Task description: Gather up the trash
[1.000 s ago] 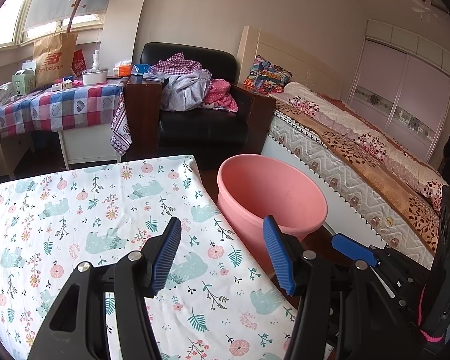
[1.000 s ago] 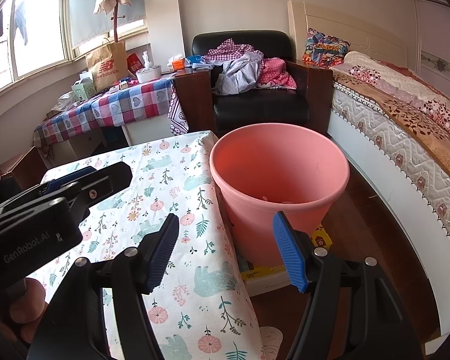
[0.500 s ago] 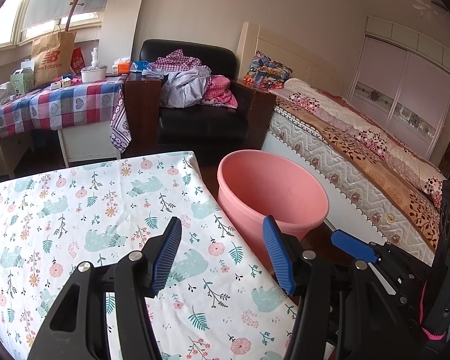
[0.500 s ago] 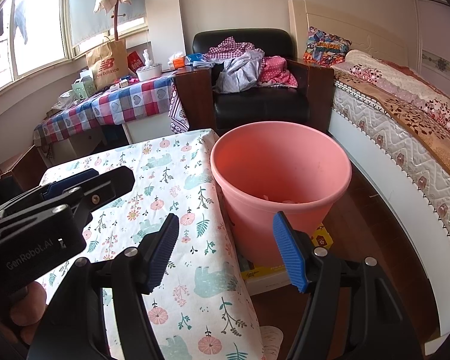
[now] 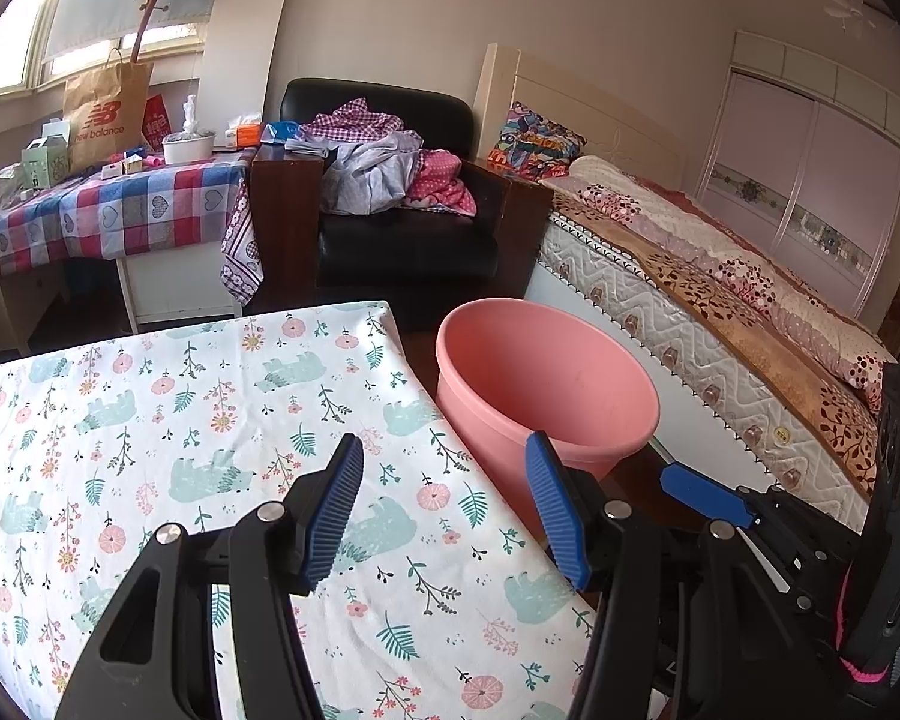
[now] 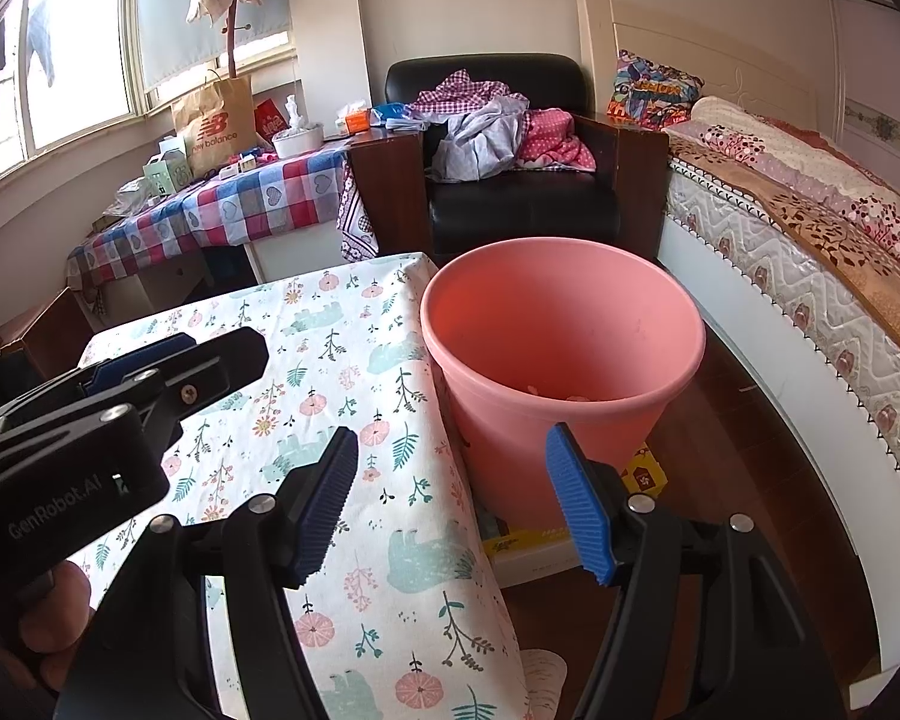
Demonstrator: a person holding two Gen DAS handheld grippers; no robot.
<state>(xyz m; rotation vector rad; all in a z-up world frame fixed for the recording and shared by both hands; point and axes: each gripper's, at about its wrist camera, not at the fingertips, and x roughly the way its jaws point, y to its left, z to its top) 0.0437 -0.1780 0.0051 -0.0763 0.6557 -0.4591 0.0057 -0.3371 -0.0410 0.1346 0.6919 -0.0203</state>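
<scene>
A: Status on the grippers?

B: Left gripper (image 5: 444,504) has its blue pads spread wide with nothing between them, and it hangs over the near right edge of the floral tablecloth (image 5: 150,420). Right gripper (image 6: 453,504) is also spread and holds nothing; it sits over the table's right edge, facing the pink bucket (image 6: 561,360).

A: Where's the bucket?

B: On the floor, just beside the table's right edge, between table and bed (image 6: 810,252). It stands on a yellow-and-white box (image 6: 570,546).

A: Any trash visible?

B: A few small pale bits lie at the bucket's bottom; too small to identify. The left gripper also shows in the right wrist view, off to the left over the cloth.
</scene>
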